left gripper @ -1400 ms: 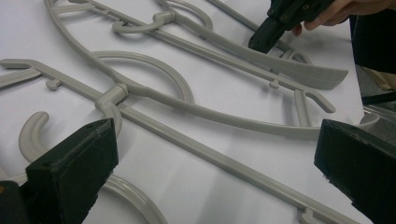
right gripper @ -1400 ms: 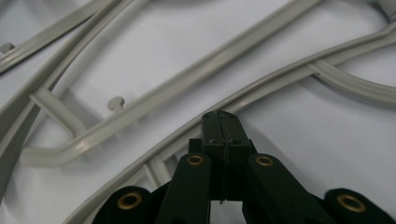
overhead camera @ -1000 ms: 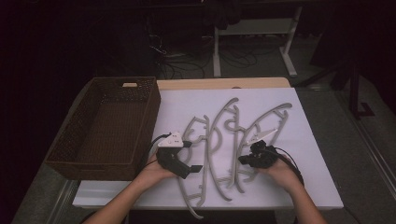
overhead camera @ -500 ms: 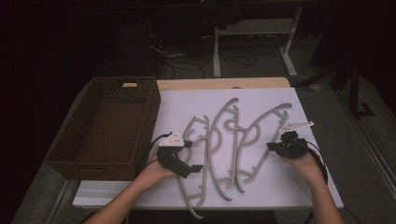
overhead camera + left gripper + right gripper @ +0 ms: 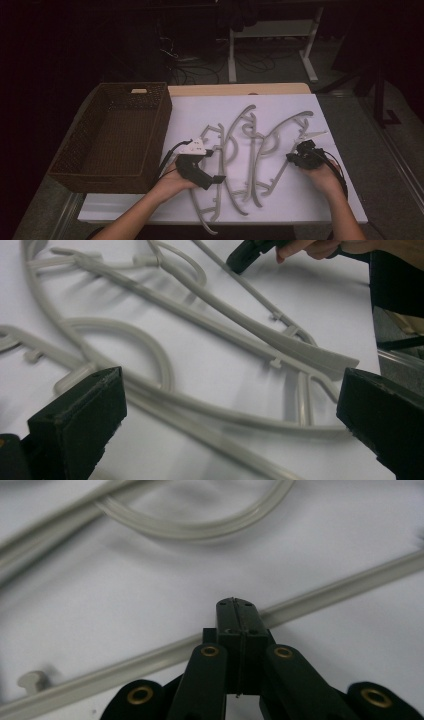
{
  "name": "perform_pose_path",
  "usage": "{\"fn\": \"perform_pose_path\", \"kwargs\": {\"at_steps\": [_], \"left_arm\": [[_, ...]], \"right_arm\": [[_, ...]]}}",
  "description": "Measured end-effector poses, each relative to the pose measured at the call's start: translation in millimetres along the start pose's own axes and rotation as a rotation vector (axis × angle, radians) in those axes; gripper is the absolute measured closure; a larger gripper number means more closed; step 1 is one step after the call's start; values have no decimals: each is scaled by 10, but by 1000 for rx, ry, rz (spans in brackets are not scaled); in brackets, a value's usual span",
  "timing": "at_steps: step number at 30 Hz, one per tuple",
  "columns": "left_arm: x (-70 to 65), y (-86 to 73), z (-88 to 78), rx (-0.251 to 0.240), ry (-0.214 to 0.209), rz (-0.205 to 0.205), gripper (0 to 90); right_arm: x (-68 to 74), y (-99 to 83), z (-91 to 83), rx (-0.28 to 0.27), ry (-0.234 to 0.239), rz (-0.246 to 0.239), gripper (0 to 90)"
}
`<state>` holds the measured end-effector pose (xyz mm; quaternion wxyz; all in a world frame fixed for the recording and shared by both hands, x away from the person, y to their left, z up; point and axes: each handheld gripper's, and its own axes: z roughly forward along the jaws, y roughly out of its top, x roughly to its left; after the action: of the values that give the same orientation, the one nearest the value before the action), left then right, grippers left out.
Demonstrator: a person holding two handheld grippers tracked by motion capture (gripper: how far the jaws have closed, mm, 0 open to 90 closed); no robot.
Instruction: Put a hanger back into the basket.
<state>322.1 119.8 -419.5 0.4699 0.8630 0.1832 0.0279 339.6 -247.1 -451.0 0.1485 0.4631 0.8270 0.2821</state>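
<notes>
1. Several grey plastic hangers (image 5: 250, 150) lie in an overlapping heap on the white sheet (image 5: 200, 112) that covers the table, roughly at its middle and toward the person's side, their curved arms crossing one another.
2. The left gripper (image 5: 212, 170) sits at the heap's left edge, held low over the sheet. In the left gripper view its two black jaws stand wide apart and grip nothing, with the long bars and loops of the hangers (image 5: 210, 330) lying on the sheet between and beyond them.
3. The right gripper (image 5: 295, 156) is at the heap's right edge, near the outermost hanger's arm. In the right gripper view its jaws are pressed flat together with nothing between them, the tip (image 5: 236, 605) just above a straight hanger bar (image 5: 325, 592); whether it touches the bar I cannot tell.
4. In the left gripper view the right gripper's dark tip (image 5: 245, 255) and the fingers of the hand holding it show at the top, next to a thin hanger arm.
5. One brown wicker basket (image 5: 80, 160) stands to the left of the sheet, just beside the left hand (image 5: 170, 185), with no hanger inside.
</notes>
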Motion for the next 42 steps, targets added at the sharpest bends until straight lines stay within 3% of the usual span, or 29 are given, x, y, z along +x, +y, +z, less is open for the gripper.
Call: {"fn": "perform_pose_path", "kwargs": {"at_steps": [6,10,13,16,24,34,38,42], "left_arm": [[-31,179,247,40,-13,18,0],[-8,274,386,35,-17,17,0],[6,323,449,28,-22,13,0],[12,363,504,37,-18,25,0],[-4,442,692,67,-20,28,0],[19,492,1130,169,-27,15,0],[36,507,1234,179,-30,8,2],[68,533,1313,183,-45,-2,59]], "right_arm": [[-2,-30,8,-2,-8,-8,893],[-19,-27,0,-5,2,-10,893],[-51,-19,-27,-41,20,18,893],[-50,6,-20,-69,27,16,893],[-22,27,23,-39,17,-2,894],[-21,13,25,-36,12,1,896],[-23,9,24,-37,15,8,897],[-24,8,24,-38,16,6,897]]}}
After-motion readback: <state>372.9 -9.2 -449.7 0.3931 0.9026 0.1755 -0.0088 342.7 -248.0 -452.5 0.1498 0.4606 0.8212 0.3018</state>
